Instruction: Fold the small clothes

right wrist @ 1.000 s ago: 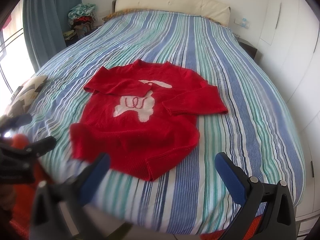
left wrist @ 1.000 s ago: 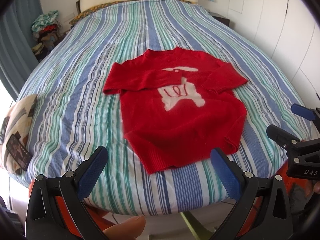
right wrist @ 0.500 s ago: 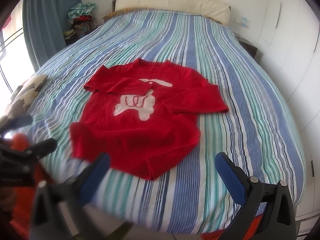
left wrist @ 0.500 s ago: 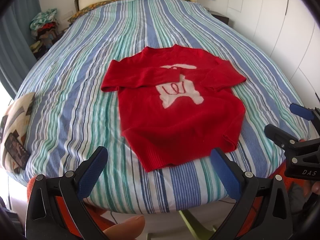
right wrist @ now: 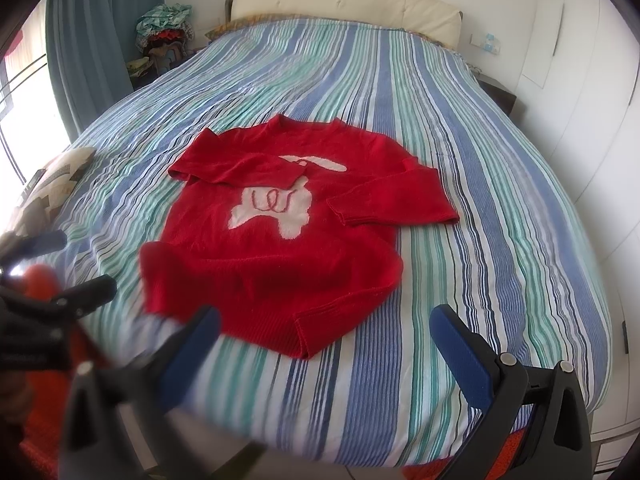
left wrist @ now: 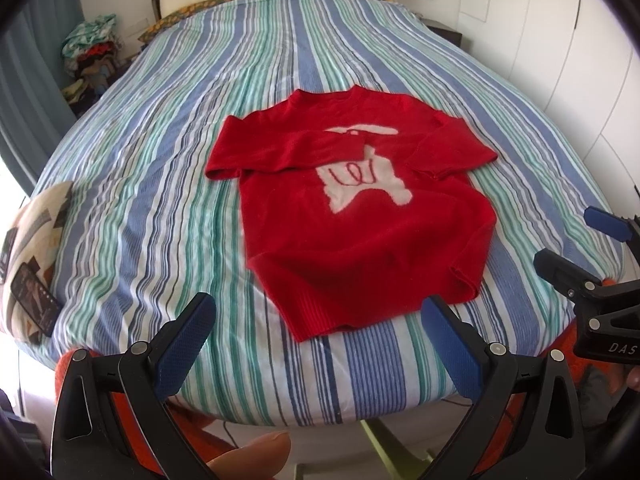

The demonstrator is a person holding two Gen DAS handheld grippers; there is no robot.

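on a striped bed point(left wrist: 248, 92), near its foot edge, a small red sweater point(left wrist: 360, 240) lies flat w/ the front up, showing a white animal motif w/ red stitching. neck points to the headboard, ribbed hem faces the cameras. both sleeves are already folded in across the chest: one crosses above the motif, the other lies doubled on the opposite shoulder side. a patterned cushion point(left wrist: 36, 256) sits at the bed's left edge w/ a phone resting on it.

left gripper point(left wrist: 316, 340) hovers just off the foot of the bed, blue pads spread wide apart, nothing between them. right gripper point(right wrist: 326, 350) does the same beside it, also spread & empty; its left finger is blurred. neither touches the sweater. a fingertip of the person shows at the bottom of the left view.

judgement: sleeves look done, so the body fold, hem up toward the neck, seems next. the knit looks soft, thick & light, likely to sag & drape when lifted, not slippery, not fragile. best hold is prob the two hem corners, one per gripper, pinching through the ribbing where it's firmest. the hem corner on the right side curls up a bit, so it may need smoothing. lifting unevenly could drag the folded sleeves out of place.
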